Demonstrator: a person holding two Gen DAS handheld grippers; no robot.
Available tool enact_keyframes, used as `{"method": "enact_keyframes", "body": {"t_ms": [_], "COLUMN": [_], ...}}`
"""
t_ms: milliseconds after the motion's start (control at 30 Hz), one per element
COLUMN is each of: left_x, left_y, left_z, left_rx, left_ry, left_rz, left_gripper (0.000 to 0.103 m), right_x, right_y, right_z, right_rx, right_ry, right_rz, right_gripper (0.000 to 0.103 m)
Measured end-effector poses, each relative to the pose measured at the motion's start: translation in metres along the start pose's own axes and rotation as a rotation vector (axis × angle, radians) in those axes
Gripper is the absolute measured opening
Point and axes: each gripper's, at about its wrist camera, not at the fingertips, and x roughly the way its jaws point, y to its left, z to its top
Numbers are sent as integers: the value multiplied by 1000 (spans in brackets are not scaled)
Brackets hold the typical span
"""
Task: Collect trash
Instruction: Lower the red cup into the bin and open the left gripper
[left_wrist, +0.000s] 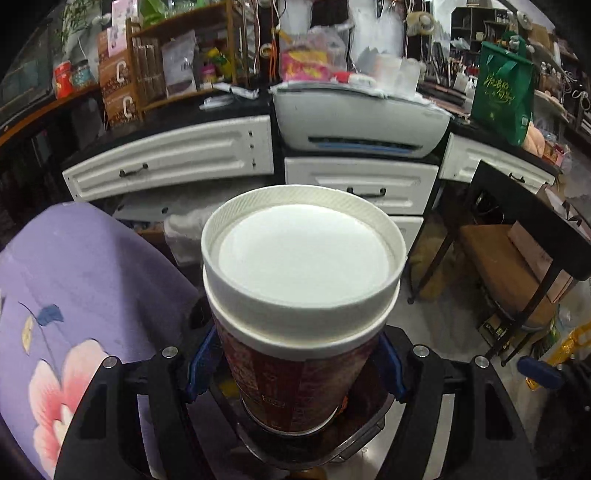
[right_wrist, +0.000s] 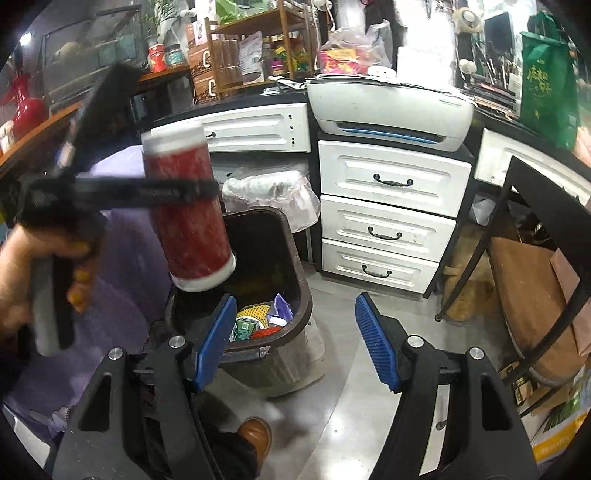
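White drawers (right_wrist: 388, 206) and a printer (right_wrist: 391, 110) on a cluttered black tabletop (right_wrist: 255, 96) fill the background on both my feeds. On the left wrist view I mostly see the white lid (left_wrist: 301, 251) of a red cup (left_wrist: 291, 384) facing the lens, with my left gripper (left_wrist: 295, 365) clamped on its body, blue pads (left_wrist: 201, 365) pressed against either side. Only the right wrist view shows me the whole cup (right_wrist: 190, 214) from the side: long axis near upright, tilted, its lower end leaning toward the dark trash bin (right_wrist: 284, 254) and hanging over the bin's open mouth. That view also shows wrappers (right_wrist: 258, 321) lying inside the bin, which the left view hides entirely. My right gripper (right_wrist: 295, 343) stands with its fingers wide apart, holding nothing, just above the bin's near rim.
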Motion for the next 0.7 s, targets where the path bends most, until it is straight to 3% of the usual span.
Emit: {"method": "enact_keyframes", "body": {"t_ms": [200, 367, 700], "left_x": [28, 24, -15], "left_y": [-5, -9, -15], "left_z": [-12, -14, -8], "left_rx": [8, 34, 54], "left_ry": [75, 68, 16], "left_rz": [-6, 10, -8], "left_gripper": [71, 83, 85], "right_x": [-5, -10, -26], "right_y": [-2, 2, 15], "right_z": [1, 3, 9], "right_rx": [11, 7, -14], "right_ry": [-10, -22, -51], "right_rz": [2, 6, 15], "right_gripper": [67, 67, 68]}}
